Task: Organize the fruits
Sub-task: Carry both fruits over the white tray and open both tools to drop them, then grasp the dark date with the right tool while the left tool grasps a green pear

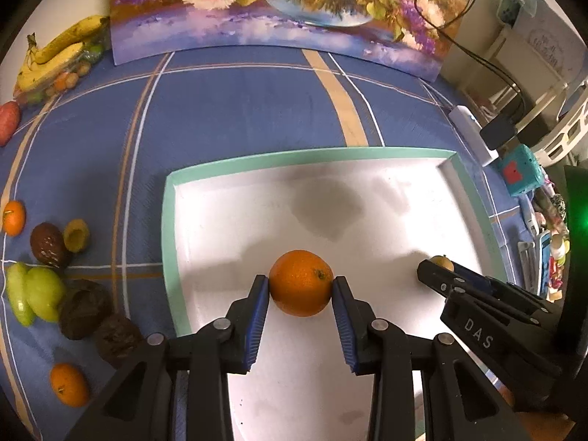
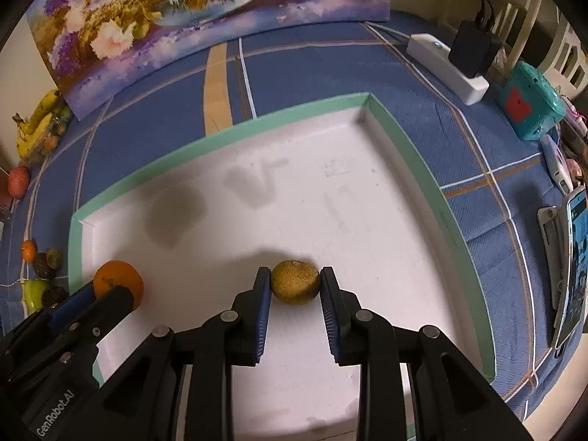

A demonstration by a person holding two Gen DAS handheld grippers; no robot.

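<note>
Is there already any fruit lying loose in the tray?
No. The tray floor is bare; only the orange and the yellowish-green citrus hang over it, each clamped in a gripper.

two fruits are held side by side over the tray [image 1: 169,220]: the orange [image 1: 301,283] to the left, the smaller fruit [image 2: 295,282] to the right. more loose fruit [image 1: 44,290] is scattered on the tablecloth [image 1: 239,110] left of the tray, and a painting [image 1: 275,7] is propped behind it.

Left wrist view looks steeply down, close above the white tray [image 1: 367,202], toward the flower painting [image 1: 279,3] at the table's back. Right wrist view does the same beside it, tray [image 2: 367,191] filling the middle, painting [image 2: 183,18] beyond. Both share the tray, the painting and each other's gripper.
</note>
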